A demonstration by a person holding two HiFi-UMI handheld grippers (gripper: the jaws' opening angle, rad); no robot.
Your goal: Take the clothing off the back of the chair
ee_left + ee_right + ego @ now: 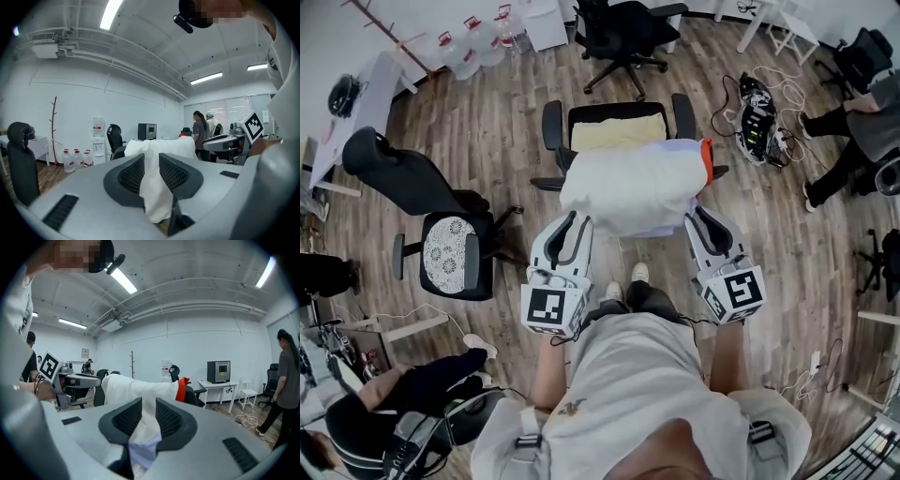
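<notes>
A white garment (628, 192) with an orange collar (706, 159) lies bunched over the back of a black office chair (551, 124). A pale yellow cushion (619, 131) rests on the chair's seat. My left gripper (578, 223) is at the garment's near left edge, and my right gripper (697, 221) is at its near right edge. In the left gripper view the white cloth (157, 187) hangs loosely down through the slightly parted jaws of the left gripper (151, 158). In the right gripper view the cloth (136, 387) and a lilac lining run between the parted jaws of the right gripper (148, 405).
A second black chair (450, 248) with a patterned seat stands to the left and a third (623, 37) stands behind. Water bottles (473, 42) line the far wall. Cables and a device (759, 117) lie on the floor at right. People sit at the right (862, 122) and lower left (384, 412).
</notes>
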